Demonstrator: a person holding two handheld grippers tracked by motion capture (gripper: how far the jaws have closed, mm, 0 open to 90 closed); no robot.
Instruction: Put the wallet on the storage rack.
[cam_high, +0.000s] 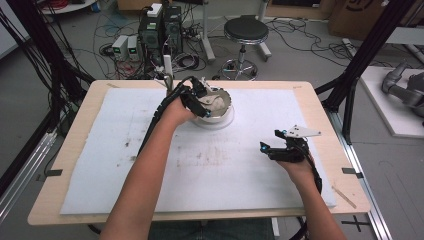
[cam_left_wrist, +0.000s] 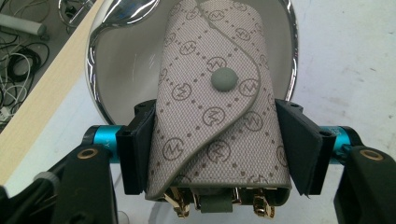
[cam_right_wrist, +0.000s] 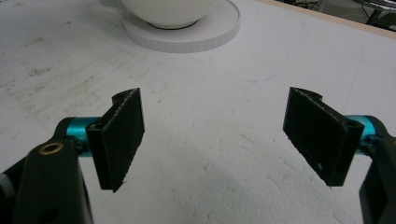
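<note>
In the left gripper view the left gripper (cam_left_wrist: 219, 154) has its fingers (cam_left_wrist: 135, 149) clenched on a patterned key pouch (cam_left_wrist: 215, 121), one pad on each long edge near its lower end. The pouch hangs over the white bowl (cam_left_wrist: 121, 70) at the top of the frame, its far end inside the chrome rim. It looks light, soft and bendable (gold clips dangle below), so a grip across the flat sides suits it. The right gripper (cam_right_wrist: 212, 135) hovers over the tabletop (cam_right_wrist: 196, 177), fingers released, well apart from the pouch.
</note>
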